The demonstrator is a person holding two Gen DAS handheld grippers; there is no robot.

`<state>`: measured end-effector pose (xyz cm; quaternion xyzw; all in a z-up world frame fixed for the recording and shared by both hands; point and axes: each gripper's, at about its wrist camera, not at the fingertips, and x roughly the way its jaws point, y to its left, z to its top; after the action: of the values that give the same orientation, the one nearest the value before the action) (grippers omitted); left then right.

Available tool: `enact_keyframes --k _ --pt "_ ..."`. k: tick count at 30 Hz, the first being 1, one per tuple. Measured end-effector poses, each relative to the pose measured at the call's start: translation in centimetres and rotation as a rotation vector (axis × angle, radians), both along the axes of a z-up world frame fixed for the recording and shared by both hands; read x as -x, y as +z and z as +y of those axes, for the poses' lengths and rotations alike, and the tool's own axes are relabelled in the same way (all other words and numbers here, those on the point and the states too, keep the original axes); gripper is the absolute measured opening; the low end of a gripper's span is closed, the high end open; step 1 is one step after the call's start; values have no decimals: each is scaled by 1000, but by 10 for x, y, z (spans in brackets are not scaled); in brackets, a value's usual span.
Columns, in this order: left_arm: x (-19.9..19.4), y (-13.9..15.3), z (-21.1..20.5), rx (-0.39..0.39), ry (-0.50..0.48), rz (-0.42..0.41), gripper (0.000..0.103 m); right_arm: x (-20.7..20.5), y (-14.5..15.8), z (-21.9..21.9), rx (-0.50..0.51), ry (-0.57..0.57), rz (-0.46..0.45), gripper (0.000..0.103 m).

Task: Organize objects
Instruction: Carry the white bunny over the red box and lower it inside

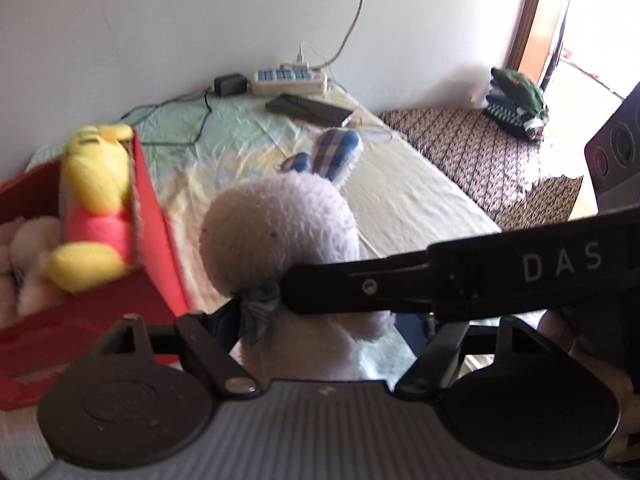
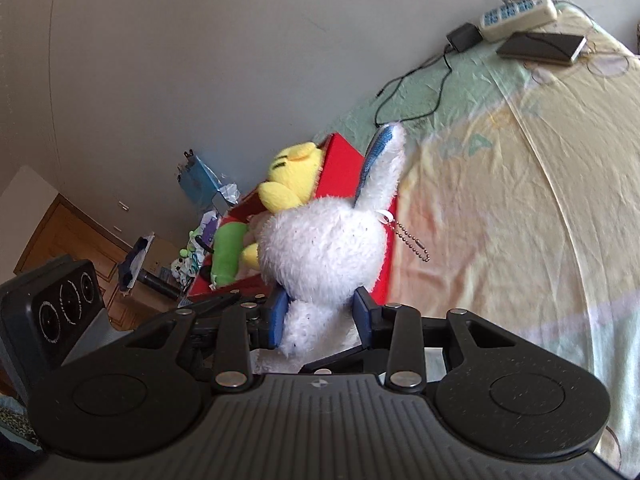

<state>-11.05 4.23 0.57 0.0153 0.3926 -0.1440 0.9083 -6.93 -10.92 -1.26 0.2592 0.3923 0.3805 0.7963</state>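
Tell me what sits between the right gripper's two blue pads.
The white plush rabbit: the right gripper is clamped on its neck, shown in the right wrist view.

Bed (image 1: 400, 200) with a pale yellow/green sheet (image 1: 240, 128) carries everything. Red box (image 1: 152, 248) sits on it at the left. Far end by the wall: white power strip (image 1: 289, 80), black adapter (image 1: 229, 84) just left of it, dark flat device (image 1: 308, 109) just in front. Black cable (image 1: 192, 120) trails across the sheet.
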Motion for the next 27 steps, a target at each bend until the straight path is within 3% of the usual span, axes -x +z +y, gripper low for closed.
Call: enact_keyframes --k 5,9,16,22,27 --pt "10 30 34 29 22 -86 75 3 30 30 -30 0 -95 38" --pt "17 51 60 4 58 -166 75 -4 46 57 -64 28 -143 38" --pt "12 65 113 -15 129 -216 75 -18 53 111 -98 85 -185 38" --pt "3 58 156 -37 191 -206 75 -33 43 154 -116 111 -146 38" --pt "-12 38 184 -41 219 -147 75 -41 24 179 -78 106 -101 38"
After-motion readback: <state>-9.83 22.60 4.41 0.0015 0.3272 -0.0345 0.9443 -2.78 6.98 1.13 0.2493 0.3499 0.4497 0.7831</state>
